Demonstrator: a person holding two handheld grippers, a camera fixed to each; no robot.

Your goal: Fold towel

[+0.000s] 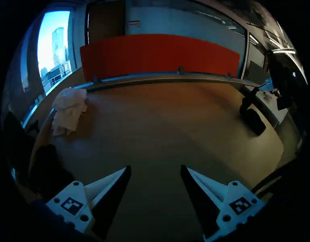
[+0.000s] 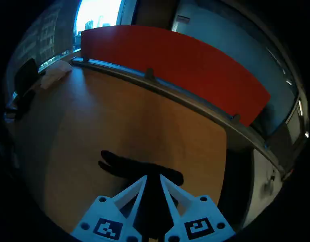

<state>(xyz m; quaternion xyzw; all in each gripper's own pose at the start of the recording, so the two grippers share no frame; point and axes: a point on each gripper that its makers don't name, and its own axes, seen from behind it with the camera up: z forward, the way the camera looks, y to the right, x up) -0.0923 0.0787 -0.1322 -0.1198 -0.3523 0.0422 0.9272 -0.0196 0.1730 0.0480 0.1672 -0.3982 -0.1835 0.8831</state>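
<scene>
A crumpled white towel (image 1: 68, 109) lies at the far left of the wooden table (image 1: 163, 125); in the right gripper view the same towel (image 2: 54, 72) is far off at the upper left. My left gripper (image 1: 156, 169) is open above the table's near part, with nothing between its fingers and the towel well away to its front left. My right gripper (image 2: 153, 177) is nearly closed on a black cloth-like thing (image 2: 139, 166), which fills the narrow gap between its fingers and sticks out forward over the table (image 2: 114, 117).
A red partition (image 1: 159, 54) on a metal rail runs along the table's far edge. A dark object (image 1: 252, 119), too dim to identify, sits near the table's right edge. Dark chairs (image 2: 25, 76) stand at the left side by the windows.
</scene>
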